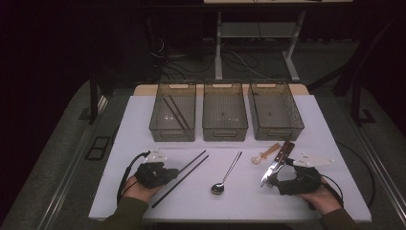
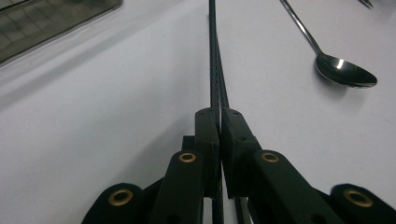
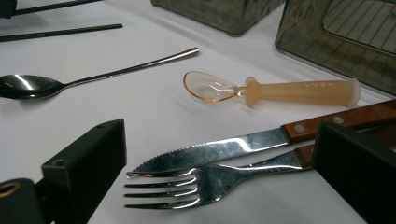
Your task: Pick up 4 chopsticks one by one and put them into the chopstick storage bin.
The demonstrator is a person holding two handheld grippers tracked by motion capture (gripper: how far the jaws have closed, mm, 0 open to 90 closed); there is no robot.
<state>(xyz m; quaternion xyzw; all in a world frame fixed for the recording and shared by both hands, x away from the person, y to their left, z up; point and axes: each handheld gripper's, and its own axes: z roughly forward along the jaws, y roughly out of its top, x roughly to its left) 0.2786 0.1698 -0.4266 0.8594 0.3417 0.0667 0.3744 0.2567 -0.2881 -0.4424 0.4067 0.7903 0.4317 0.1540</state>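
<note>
Your left gripper [image 1: 173, 171] has its fingers [image 2: 208, 140] clenched on a black chopstick [image 1: 184, 178] at the near left of the tabletop [image 1: 143, 110]; from the left gripper view a second chopstick [image 1: 191, 162] runs so close beside it that you may well be pinching both, though the angle makes that hard to settle. Your right gripper [image 1: 272, 181] sits at the near right with its fingers [image 3: 88, 158] released, spread on either side of a fork [image 3: 187, 184] and touching nothing. A wooden-handled knife [image 3: 243, 147] lies just beside the fork, a small amber spoon [image 3: 261, 91] a little farther off, and a metal spoon [image 1: 225, 175] in the middle.

Sorting looks barely begun: the far left bin [image 1: 158, 115] already holds two dark sticks, while the middle bin [image 1: 225, 132] and right bin [image 1: 261, 117] look unfilled. Left for you: the chopsticks in hand, both spoons, the knife and the fork.
</note>
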